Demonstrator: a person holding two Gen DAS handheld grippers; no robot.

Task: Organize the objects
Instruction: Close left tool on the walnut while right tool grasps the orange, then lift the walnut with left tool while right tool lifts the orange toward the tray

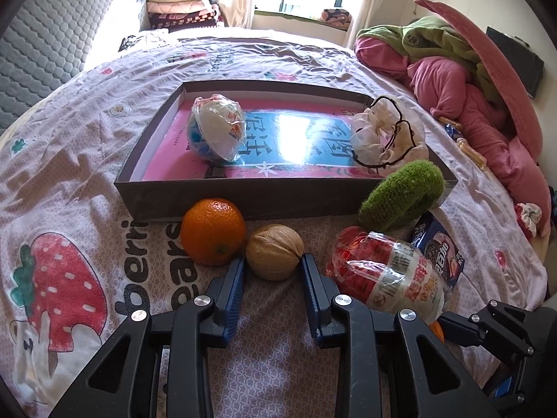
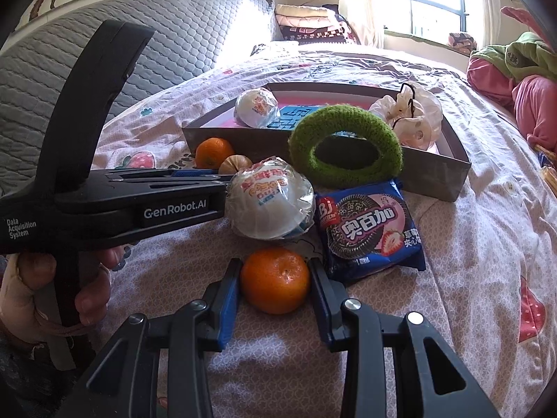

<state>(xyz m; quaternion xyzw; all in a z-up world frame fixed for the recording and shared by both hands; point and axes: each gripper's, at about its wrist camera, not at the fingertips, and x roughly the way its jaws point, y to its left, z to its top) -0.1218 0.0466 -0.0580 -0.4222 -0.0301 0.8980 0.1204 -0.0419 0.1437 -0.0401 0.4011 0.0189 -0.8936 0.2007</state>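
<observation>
A grey shallow box (image 1: 181, 202) lies on the bed and holds a wrapped white ball (image 1: 217, 127) and a white pouch (image 1: 383, 136). In front of it lie an orange (image 1: 212, 231), a walnut (image 1: 274, 252), a wrapped red-and-white ball (image 1: 386, 275), a green fuzzy ring (image 1: 400, 195) and a blue cookie pack (image 2: 369, 230). My left gripper (image 1: 273, 264) is open with its fingertips on either side of the walnut. My right gripper (image 2: 275, 275) is open around a second orange (image 2: 275, 280), fingers close to its sides.
A pile of pink and green bedding (image 1: 463, 76) lies at the right. A grey quilted headboard (image 2: 156, 45) stands at the left. Folded blankets (image 1: 181, 8) are stacked at the far end. The person's hand (image 2: 52, 285) holds the left gripper's handle.
</observation>
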